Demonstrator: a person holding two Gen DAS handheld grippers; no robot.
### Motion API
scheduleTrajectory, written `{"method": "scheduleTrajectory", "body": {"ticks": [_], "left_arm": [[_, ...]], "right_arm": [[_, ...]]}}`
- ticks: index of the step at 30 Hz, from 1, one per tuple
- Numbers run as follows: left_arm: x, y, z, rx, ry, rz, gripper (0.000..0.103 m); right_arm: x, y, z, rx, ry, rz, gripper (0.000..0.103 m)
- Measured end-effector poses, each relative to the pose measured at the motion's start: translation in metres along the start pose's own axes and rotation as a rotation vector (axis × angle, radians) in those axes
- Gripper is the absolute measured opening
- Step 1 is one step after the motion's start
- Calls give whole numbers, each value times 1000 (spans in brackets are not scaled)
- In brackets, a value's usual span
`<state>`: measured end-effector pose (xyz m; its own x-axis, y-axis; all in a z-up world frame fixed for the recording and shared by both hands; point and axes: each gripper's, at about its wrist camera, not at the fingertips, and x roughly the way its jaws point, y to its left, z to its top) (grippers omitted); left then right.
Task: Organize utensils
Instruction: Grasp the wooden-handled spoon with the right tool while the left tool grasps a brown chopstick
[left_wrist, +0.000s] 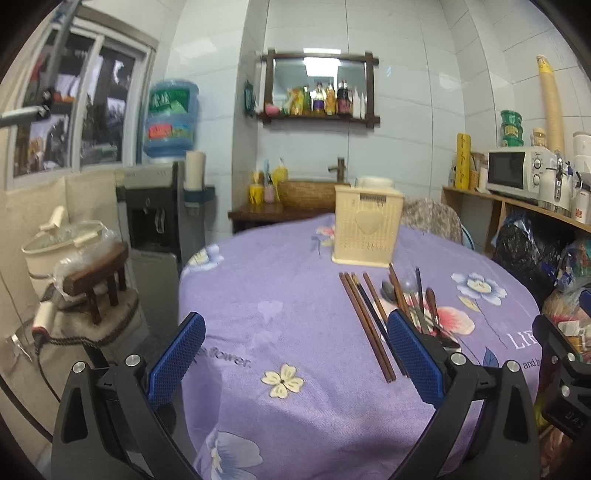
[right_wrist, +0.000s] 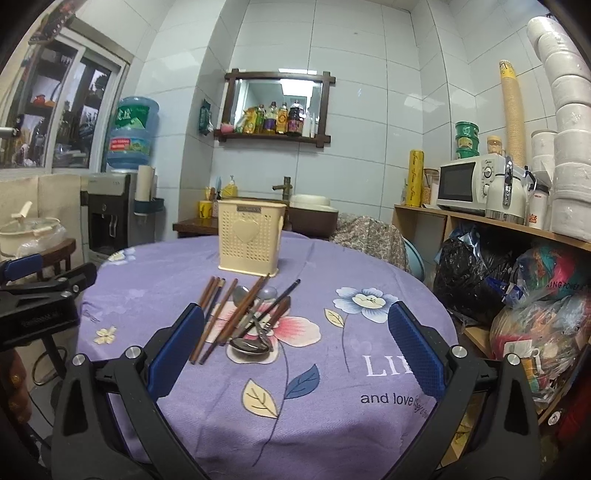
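Note:
A cream perforated utensil holder (left_wrist: 365, 225) (right_wrist: 250, 238) stands upright at the far side of the round table. In front of it lie several brown chopsticks (left_wrist: 364, 317) (right_wrist: 216, 314) and a pile of metal spoons (right_wrist: 251, 345) (left_wrist: 388, 290) with dark-handled utensils (right_wrist: 275, 306) crossed over them. My left gripper (left_wrist: 295, 350) is open and empty, above the near table edge, left of the chopsticks. My right gripper (right_wrist: 295, 349) is open and empty, hovering just short of the pile. Each gripper shows at the edge of the other's view.
The table wears a purple flowered cloth (right_wrist: 325, 373). A water dispenser (left_wrist: 155, 206) and a small stool with a pot (left_wrist: 96, 280) stand left. A shelf with a microwave (right_wrist: 469, 182) and bags (right_wrist: 535, 295) is on the right. A sink (right_wrist: 314, 214) is behind.

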<state>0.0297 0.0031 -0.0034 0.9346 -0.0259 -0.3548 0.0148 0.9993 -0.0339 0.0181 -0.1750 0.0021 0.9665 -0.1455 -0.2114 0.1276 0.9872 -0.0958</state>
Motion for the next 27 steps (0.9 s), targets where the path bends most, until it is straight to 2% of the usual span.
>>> {"method": "scheduleTrajectory", "body": {"ticks": [5,10,11,12,15,18,22,25,27], "left_arm": [[40,6,-3,6,162,-47,98],[81,12,4,5,267,-125,98],[87,14,6,-2,283,-148,95],[97,13,10,-4,307,-174,85],[117,7,19,14,352,-190,70],[144,-7,29,31,423,-216,60],[170,-24,35,71,484,-223,60],[185,-34,36,65,525,-245,60],[190,-40,34,77,541,-225,59]], "right_arm": [[48,-21,-1,21,146,-15,98],[103,-32,0,5,298,43,98],[111,-33,0,3,319,60,98],[120,-33,1,6,337,81,98],[143,-33,4,18,392,108,98],[161,-35,8,43,417,97,96],[176,-33,12,58,439,103,92],[184,-31,15,69,454,113,92],[185,-28,17,60,453,104,92]]}}
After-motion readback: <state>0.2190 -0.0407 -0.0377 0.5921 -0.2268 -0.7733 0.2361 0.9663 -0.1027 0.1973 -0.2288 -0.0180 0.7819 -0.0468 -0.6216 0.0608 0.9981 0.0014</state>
